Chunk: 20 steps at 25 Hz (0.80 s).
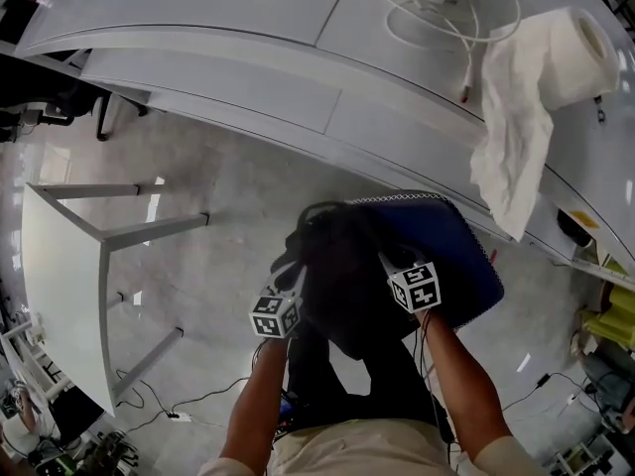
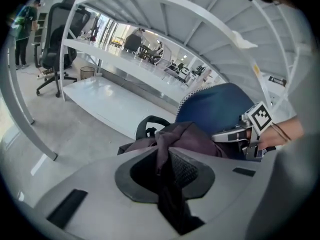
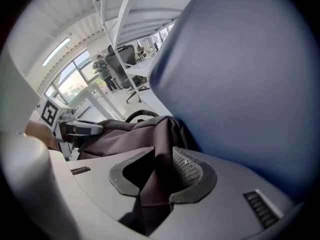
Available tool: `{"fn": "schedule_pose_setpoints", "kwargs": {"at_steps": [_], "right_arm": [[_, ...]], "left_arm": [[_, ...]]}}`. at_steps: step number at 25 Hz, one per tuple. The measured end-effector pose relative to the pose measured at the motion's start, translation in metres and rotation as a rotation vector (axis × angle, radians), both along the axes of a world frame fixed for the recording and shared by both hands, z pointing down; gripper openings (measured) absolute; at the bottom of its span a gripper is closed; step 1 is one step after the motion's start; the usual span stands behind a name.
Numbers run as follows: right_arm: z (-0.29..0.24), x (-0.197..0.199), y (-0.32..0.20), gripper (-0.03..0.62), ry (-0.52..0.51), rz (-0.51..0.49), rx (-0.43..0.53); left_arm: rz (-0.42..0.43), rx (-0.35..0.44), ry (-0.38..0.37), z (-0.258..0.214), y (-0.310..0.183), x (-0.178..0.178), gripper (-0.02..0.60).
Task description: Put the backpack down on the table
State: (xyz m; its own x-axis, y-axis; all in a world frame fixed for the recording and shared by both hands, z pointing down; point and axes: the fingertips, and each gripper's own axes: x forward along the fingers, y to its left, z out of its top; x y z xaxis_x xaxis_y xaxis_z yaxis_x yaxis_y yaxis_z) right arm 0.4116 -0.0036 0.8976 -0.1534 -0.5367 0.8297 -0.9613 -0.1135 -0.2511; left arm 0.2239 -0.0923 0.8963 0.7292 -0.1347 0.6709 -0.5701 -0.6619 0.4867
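White table (image 1: 198,8), paper towel roll (image 1: 571,53), white cable (image 1: 467,67)

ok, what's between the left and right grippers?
The dark fabric backpack fills the gap between left gripper and right gripper; each is clamped on a fold of it. The head view shows this.
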Motion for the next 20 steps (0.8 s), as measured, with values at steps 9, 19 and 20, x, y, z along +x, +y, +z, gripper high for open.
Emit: {"fn": "schedule_pose_setpoints", "kwargs": {"at_steps": [9,19,20], "right_arm": [[-0.013,0.011,0.016,0.275,-0.082,0.016,0.057],[0.026,-0.016,0.009,0.245,-0.349,0.009,-0.018],[0.022,-0.017,0.011,0.209,-0.308,-0.021,-0.009]], "left_arm": [[-0.012,0.069,0.153,-0.043,0.019,-0.012,0.055],[-0.070,0.002,0.141,-0.021,0.007,-0.019,0.054],[-0.060,0.015,0.116,-0.022,0.008,-0.016,0.054]]}}
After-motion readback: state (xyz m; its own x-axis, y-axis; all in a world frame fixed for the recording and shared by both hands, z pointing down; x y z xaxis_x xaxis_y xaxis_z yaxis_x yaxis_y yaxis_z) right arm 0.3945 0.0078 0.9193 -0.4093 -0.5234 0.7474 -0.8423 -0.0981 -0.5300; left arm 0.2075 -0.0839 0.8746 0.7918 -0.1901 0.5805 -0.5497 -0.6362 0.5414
